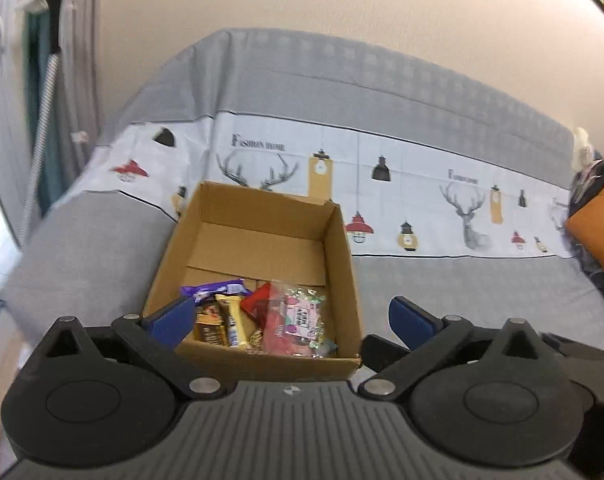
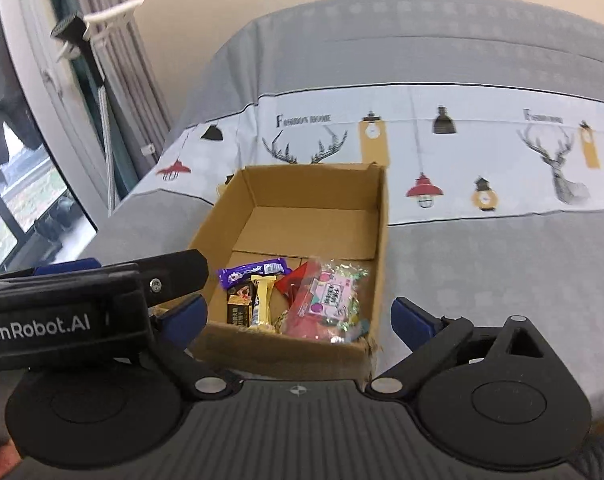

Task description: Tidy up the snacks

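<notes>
Snacks in a cardboard box on a sofa

A grey sofa with a deer-print cover carries the cardboard box; snack packets crowd its near end. Left gripper and right gripper hover wide open, empty, the left gripper's body blocking the right view's left edge.

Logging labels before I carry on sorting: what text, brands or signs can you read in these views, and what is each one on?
"GenRobot.AI": white letters on the black body of the left gripper, seen from the right wrist.
"Fashion home", small and soft: printed twice on the grey and white patterned bed sheet.
Pink and clear snack bag in the brown cardboard box: dark lettering, too blurred to read.
Purple wrapper, yellow bar, brown packet: print unreadable.
</notes>
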Demonstrator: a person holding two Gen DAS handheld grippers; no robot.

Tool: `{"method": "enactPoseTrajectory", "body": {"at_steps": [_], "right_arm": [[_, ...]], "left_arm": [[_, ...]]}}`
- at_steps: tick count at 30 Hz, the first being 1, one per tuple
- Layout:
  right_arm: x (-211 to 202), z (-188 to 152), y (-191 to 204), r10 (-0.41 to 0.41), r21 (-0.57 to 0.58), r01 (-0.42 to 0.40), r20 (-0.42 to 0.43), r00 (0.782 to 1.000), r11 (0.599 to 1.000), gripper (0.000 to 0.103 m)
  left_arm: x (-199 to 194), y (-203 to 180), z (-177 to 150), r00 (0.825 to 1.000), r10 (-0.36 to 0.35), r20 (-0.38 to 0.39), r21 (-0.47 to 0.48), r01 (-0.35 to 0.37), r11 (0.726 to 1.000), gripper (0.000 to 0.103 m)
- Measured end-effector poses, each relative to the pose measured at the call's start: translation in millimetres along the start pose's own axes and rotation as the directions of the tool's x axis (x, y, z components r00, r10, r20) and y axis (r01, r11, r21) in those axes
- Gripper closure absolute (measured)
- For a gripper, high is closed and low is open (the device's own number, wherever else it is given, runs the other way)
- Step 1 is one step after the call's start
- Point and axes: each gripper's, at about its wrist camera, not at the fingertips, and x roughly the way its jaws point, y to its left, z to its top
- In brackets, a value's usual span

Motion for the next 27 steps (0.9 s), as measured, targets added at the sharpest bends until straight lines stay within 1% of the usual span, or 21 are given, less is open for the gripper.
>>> {"method": "enactPoseTrajectory", "body": {"at_steps": [2,3,5,7,8,11,13,16,19,27], "right_arm": [[-14,1,1,-0.036,0.012,0.037,-0.005,0.999,0.999,0.001],[-21,1,3,-0.061,0.006,0.061,-0.005,0.998,0.998,0.001],[-33,1,5,-0.096,0.006,0.096,0.009,0.995,0.995,0.001],[-43,1,6,-0.094,0.02,0.094,0.011,0.995,0.995,0.001],[-48,0,6,-0.088,0.03,0.088,0.011,0.996,0.996,0.001],[-55,-1,7,-0.087,0.031,0.086,0.011,0.996,0.996,0.001],[-59,-3,8,-0.093,0.024,0.093,0.02,0.995,0.995,0.001],[-62,-4,10,-0.087,0.032,0.087,0.01,0.996,0.996,0.001],[-62,-5,12,-0.094,0.031,0.094,0.004,0.996,0.995,0.001],[-62,-7,17,-0.117,0.019,0.117,-0.004,0.993,0.993,0.001]], "left_arm": [[-12,-15,4,0.997,0.078,0.011,0.051,-0.078,0.996,0.0],[-17,-18,4,0.995,0.1,0.016,0.054,-0.101,0.993,0.0],[-30,-20,3,0.995,0.101,0.022,0.041,-0.102,0.994,0.0],[-40,-20,3,0.995,0.092,0.039,0.029,-0.093,0.995,0.0],[-44,-21,4,0.994,0.103,0.029,0.03,-0.104,0.994,0.0],[-50,-28,8,0.989,0.147,0.005,0.086,-0.147,0.985,0.0],[-52,-31,10,0.987,0.159,-0.015,0.119,-0.157,0.98,0.0],[-55,-30,9,0.986,0.166,-0.02,0.117,-0.162,0.98,0.0],[-58,-30,6,0.982,0.188,-0.017,0.108,-0.185,0.977,0.0],[-58,-29,3,0.98,0.196,-0.033,0.109,-0.191,0.975,0.0]]}}
